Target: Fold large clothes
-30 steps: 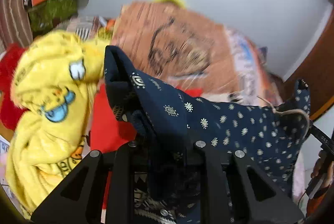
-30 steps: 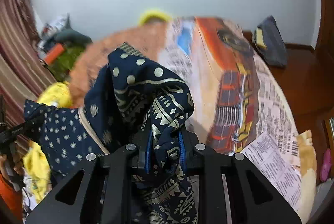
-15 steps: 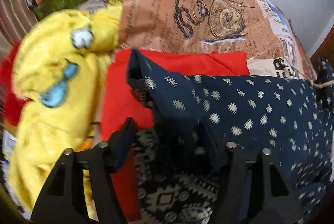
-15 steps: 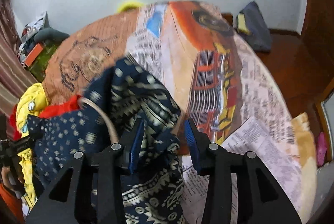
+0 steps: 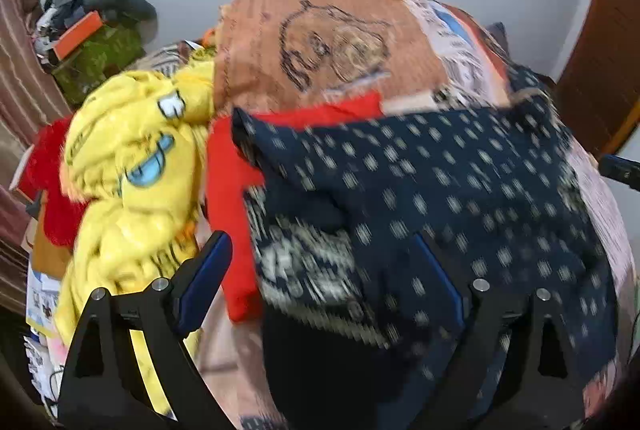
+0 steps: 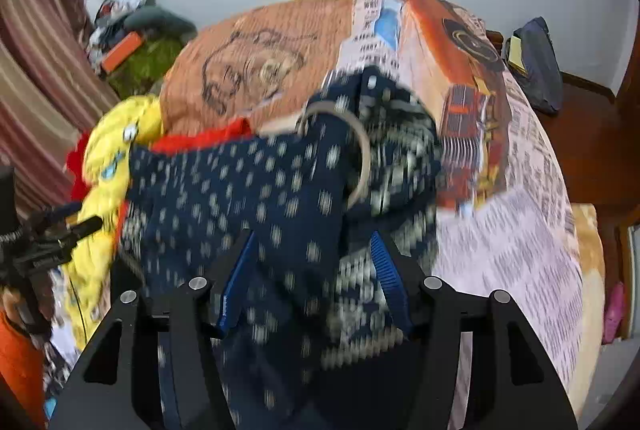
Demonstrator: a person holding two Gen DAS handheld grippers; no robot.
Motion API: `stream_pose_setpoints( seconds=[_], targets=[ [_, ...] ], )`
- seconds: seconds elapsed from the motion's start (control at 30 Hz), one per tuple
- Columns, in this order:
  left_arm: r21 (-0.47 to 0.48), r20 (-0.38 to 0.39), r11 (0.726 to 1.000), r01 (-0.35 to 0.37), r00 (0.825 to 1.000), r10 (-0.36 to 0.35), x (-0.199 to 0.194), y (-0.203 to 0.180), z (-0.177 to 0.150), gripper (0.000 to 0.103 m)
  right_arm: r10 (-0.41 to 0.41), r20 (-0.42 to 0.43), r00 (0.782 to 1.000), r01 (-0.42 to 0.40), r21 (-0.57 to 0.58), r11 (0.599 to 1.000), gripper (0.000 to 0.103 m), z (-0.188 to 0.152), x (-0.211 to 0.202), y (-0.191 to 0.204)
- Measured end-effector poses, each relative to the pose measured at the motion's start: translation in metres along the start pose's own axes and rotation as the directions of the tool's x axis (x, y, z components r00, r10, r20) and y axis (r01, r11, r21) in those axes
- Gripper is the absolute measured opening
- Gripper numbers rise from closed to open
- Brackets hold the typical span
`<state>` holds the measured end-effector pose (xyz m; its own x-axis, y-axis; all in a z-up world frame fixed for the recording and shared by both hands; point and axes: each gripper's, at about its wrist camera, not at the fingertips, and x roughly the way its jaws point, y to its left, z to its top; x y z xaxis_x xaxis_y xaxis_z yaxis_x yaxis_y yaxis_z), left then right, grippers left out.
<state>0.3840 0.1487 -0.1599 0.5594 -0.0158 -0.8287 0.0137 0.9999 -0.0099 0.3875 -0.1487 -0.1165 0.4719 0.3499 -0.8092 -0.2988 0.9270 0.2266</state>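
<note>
A navy garment with white dots and patterned bands (image 5: 440,189) lies bunched on the bed, over a red cloth (image 5: 232,197). It also shows in the right wrist view (image 6: 248,197), with a beige drawstring loop (image 6: 360,149). My left gripper (image 5: 320,262) is open, its jaws wide apart on either side of the garment's near edge. My right gripper (image 6: 312,250) is open too, with the cloth lying loose between the jaws. Both views are blurred.
A yellow cartoon-print garment (image 5: 132,165) is heaped left of the red cloth. The bed cover (image 6: 500,189) has newspaper and car prints. A cluttered green box (image 5: 96,53) stands by striped curtains at far left. A dark bag (image 6: 536,65) lies on the floor at right.
Both grippers have opened and let go of the navy garment, which has dropped from held-up onto the bed over the red cloth. Both grippers have pulled back a little.
</note>
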Motion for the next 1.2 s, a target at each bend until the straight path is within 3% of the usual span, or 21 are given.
stream_pose_setpoints(
  seconds=[0.2,0.47,0.73,0.8,0.9,0.97,1.07,1.1,1.13,1.2],
  targets=[
    [-0.016,-0.066,0.999,0.034,0.997,-0.035,-0.013,-0.003,-0.052,0.09,-0.042,-0.066,0.997,0.04,-0.028,0.999,0.057,-0.054,-0.021,-0.002],
    [-0.173,-0.2,0.984,0.051,0.976,-0.086,-0.001,0.023,-0.128,0.09,-0.056,-0.146,0.988,0.064,0.047,0.997,0.057,-0.122,-0.044,-0.024],
    [-0.323,-0.283,0.937,0.133,0.931,-0.23,0.015,0.031,-0.192,0.09,0.065,-0.212,0.975,-0.026,0.182,0.983,0.057,-0.16,-0.036,-0.038],
    [-0.359,-0.285,0.919,0.162,0.919,-0.273,0.02,0.03,-0.2,0.09,0.082,-0.187,0.979,-0.043,0.207,0.977,0.058,-0.162,-0.033,-0.039],
    [-0.385,-0.253,0.904,0.184,0.921,-0.295,0.025,0.027,-0.204,0.089,0.108,-0.156,0.982,-0.074,0.207,0.976,0.06,-0.158,-0.028,-0.037],
    [-0.386,-0.227,0.902,0.195,0.927,-0.298,0.025,0.024,-0.203,0.08,0.131,-0.137,0.982,-0.097,0.227,0.969,0.06,-0.155,-0.024,-0.039],
    [-0.38,-0.198,0.89,0.253,0.917,-0.345,0.023,0.018,-0.196,0.052,0.151,-0.124,0.981,-0.119,0.237,0.964,0.057,-0.153,-0.019,-0.038],
    [-0.376,-0.194,0.888,0.265,0.914,-0.355,0.022,0.015,-0.194,0.042,0.158,-0.124,0.98,-0.125,0.233,0.964,0.051,-0.151,-0.017,-0.037],
    [-0.369,-0.192,0.892,0.261,0.918,-0.348,0.02,0.013,-0.19,0.037,0.165,-0.126,0.978,-0.133,0.227,0.965,0.037,-0.15,-0.017,-0.034],
    [-0.342,-0.204,0.91,0.236,0.926,-0.317,0.019,0.009,-0.183,0.011,0.186,-0.135,0.973,-0.153,0.225,0.962,0.018,-0.149,-0.015,-0.031]
  ],
)
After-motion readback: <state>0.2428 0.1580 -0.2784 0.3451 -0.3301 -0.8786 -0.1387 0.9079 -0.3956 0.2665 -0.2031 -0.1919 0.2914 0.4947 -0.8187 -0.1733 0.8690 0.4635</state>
